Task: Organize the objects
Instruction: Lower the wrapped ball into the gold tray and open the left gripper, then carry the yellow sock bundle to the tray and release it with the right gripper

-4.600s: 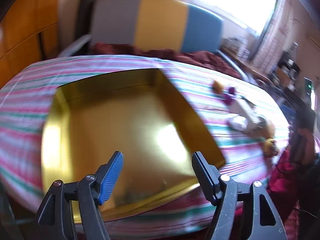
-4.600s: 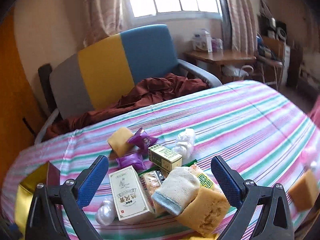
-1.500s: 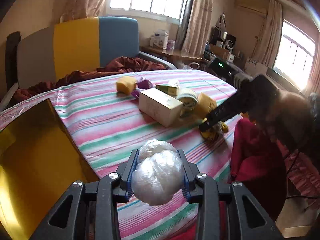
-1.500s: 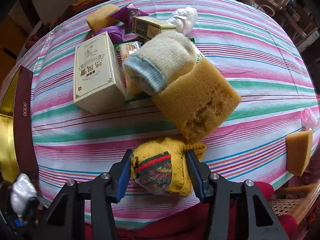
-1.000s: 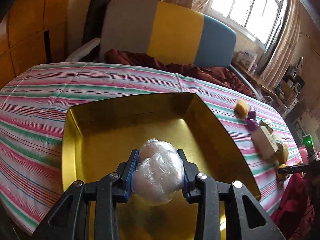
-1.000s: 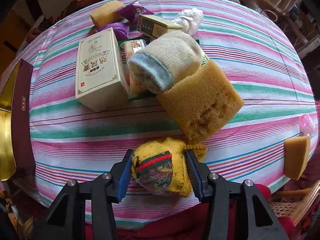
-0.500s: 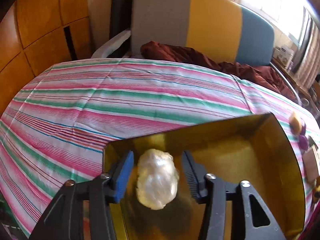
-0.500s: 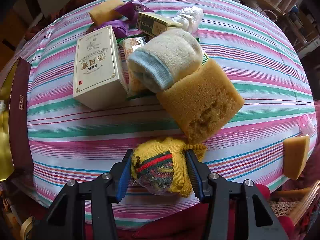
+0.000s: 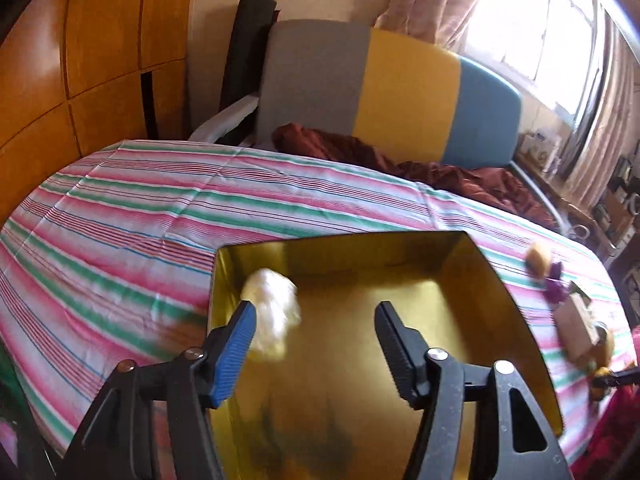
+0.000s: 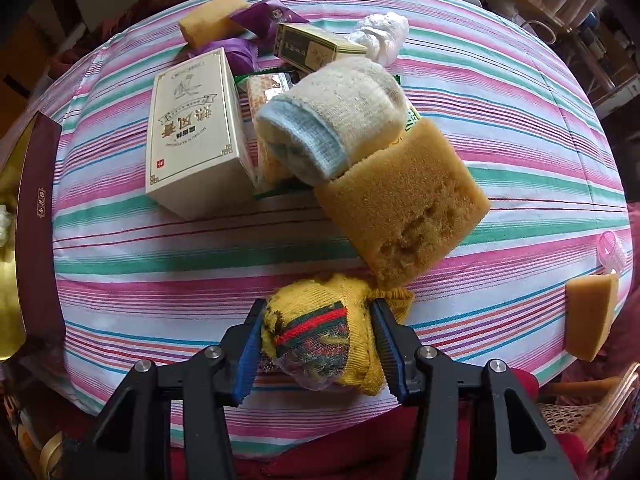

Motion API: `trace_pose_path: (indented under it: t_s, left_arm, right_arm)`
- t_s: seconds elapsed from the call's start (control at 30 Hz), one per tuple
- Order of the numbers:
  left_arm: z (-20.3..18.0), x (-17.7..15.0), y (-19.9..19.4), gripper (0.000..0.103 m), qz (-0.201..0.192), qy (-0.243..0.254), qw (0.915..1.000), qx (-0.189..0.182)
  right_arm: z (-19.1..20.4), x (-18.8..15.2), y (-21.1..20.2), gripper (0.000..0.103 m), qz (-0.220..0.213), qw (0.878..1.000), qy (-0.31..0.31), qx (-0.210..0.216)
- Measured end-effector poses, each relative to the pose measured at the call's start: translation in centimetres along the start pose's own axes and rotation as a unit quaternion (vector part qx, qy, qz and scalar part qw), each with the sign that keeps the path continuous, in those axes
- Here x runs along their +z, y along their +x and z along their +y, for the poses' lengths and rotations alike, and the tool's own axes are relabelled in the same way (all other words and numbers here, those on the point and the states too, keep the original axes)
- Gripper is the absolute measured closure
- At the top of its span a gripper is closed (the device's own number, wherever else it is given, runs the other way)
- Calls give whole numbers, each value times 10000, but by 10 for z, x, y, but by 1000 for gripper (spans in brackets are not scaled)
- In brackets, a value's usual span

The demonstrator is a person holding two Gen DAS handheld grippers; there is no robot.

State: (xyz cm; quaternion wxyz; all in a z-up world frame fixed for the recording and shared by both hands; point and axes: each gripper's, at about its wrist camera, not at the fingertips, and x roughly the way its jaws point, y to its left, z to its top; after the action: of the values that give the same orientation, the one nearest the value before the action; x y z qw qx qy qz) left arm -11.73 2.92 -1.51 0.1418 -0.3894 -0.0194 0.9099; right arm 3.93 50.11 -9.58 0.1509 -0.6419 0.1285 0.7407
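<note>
Objects for sorting lie in two places: a gold tray (image 9: 516, 320) at one end of the striped table (image 9: 120, 216), and a pile well apart at the other end. One item is already in: a white plastic wad (image 9: 272, 312) rests in the tray's far left corner. The left gripper (image 9: 314, 340) hangs over the tray, jaws just opened and standing wide, nothing between them; the wad lies beyond the blue pad and appears free of it, though blur makes contact hard to rule out.

The right gripper (image 10: 318, 344) points down at the table's near edge, its pads pressed on either side of a yellow sock roll (image 10: 320, 336). The roll touches the big sponge (image 10: 404, 204) behind it. Still unsorted are the white box (image 10: 192, 132), grey sock (image 10: 332, 116), small box (image 10: 308, 48), purple packets (image 10: 268, 12) and two smaller sponges.

Judgement: release by the left is complete; pick by the right is secured but not lifted. Next, the right should raise the roll clear of the sponge and carry it across to the tray, while the left withdraws to leave room.
</note>
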Motion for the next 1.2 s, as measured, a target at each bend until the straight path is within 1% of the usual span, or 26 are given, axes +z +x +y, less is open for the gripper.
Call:
trace_pose_path:
  t_s: [0.1,0.17,0.23,0.37,0.53,0.67,0.77,0.9,1.0,1.07,1.2]
  left_arm:
    - [-4,-10,-16,46,-33,-80,9998,-203]
    - [-6,-16,-26,52,-70,-66,9994,-321]
    - [-7,-23,-32,52,-68,-38,9993,-364]
    - [-10,-38,-44,53,16,2,9992,-403]
    - [-4,-51,-53,53,63,-118,9993,-355]
    - [5,-59,-58,53,18,-275,9994,-220]
    - [14,-63,-63,53,-15,-351,9993,-108]
    - [23,-66,-73,53,-105,-365,9992,101]
    - [32,-66,-75,53,-96,-442,9988,181]
    - [37,-67,-76,53,-93,-481,9986,214]
    - [44,-70,-74,53,-46,-575,9979,298]
  right_arm:
    - [-2,0,-2,57,-104,9999,-6,31]
    - [-4,-1,-6,61,-197,9998,5,98]
    - [-5,-2,-9,62,-297,9992,1,256]
    - [-4,-1,-13,63,-441,9981,-78,433]
    - [5,-6,-21,63,-678,9953,-314,618]
    - [8,-10,-25,63,-854,9926,-415,757]
    - [19,-16,-32,63,-979,9906,-491,820]
    - [56,-21,-43,63,-1240,9841,-694,1065]
    - [85,-23,-59,63,-1526,9761,-860,1288]
    - [108,-22,-72,63,-1710,9686,-1013,1492]
    - [165,-19,-95,62,-1976,9475,-1530,1996]
